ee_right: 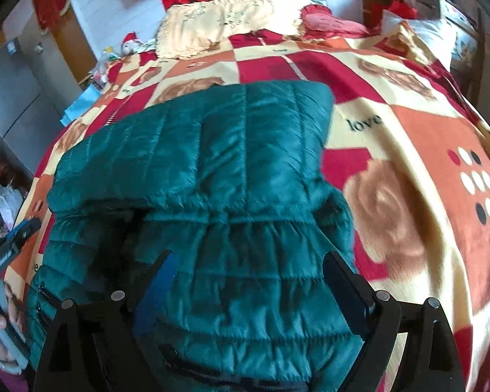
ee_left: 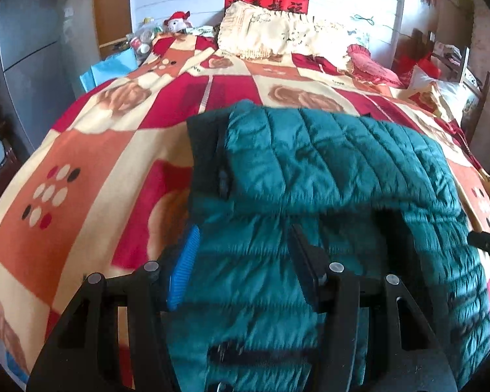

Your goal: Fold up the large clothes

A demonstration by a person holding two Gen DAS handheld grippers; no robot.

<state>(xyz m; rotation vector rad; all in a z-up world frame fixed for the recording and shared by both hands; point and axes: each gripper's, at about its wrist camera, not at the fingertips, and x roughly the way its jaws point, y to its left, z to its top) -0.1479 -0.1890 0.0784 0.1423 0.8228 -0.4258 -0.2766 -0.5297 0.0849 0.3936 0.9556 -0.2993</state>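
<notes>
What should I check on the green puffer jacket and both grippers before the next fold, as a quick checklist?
1. Jacket lies on the blanket, top part folded over: ok.
2. Left gripper clamped on jacket: cannot tell; fabric lies between its fingers.
3. Right gripper wide open over the jacket: ok.
4. Jacket clear of the pillow: ok.
5. Fold edges even: cannot tell, blurred.

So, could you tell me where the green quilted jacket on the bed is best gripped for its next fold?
Probably at the near hem of the green quilted jacket, coming from the near edge of the bed. The far part is already folded over into a thick double layer, whereas the near panel lies flat and single, so each hand-held gripper could likely pinch it at an outer corner.
</notes>
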